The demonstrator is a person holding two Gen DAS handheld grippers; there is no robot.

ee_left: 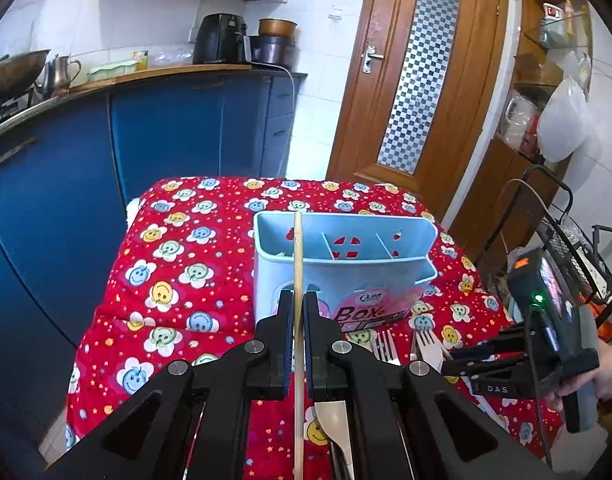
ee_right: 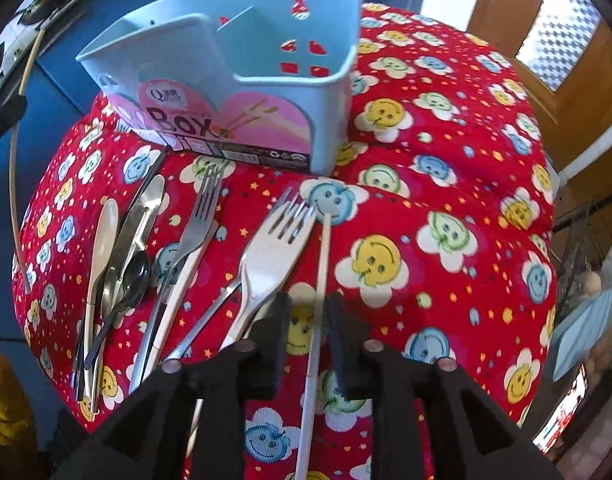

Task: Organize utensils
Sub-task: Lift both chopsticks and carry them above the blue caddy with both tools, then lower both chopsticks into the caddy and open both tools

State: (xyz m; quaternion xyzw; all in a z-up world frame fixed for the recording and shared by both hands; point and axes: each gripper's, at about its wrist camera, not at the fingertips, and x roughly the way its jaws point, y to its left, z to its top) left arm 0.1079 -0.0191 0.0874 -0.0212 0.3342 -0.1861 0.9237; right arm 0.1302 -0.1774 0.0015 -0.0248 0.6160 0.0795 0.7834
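My left gripper (ee_left: 299,300) is shut on a thin wooden chopstick (ee_left: 298,248), whose tip stands up in front of the light blue utensil box (ee_left: 386,276). The box has several compartments and stands on the red smiley cloth (ee_left: 178,248). My right gripper (ee_right: 311,306) points down at the cloth, its jaws slightly apart. A pale chopstick (ee_right: 324,256) lies on the cloth between them, and the pads do not press it. A white plastic fork (ee_right: 274,240) lies just left of it. The utensil box (ee_right: 330,112) is beyond. In the left wrist view the right gripper (ee_left: 450,360) hangs low at the right.
Left of the white fork lie a metal fork (ee_right: 202,216), a metal knife (ee_right: 146,208), a black spoon (ee_right: 136,272) and a white spoon (ee_right: 102,240). Blue cabinets (ee_left: 166,132) and a wooden door (ee_left: 418,80) stand beyond the table. A wire rack (ee_left: 566,240) is at the right.
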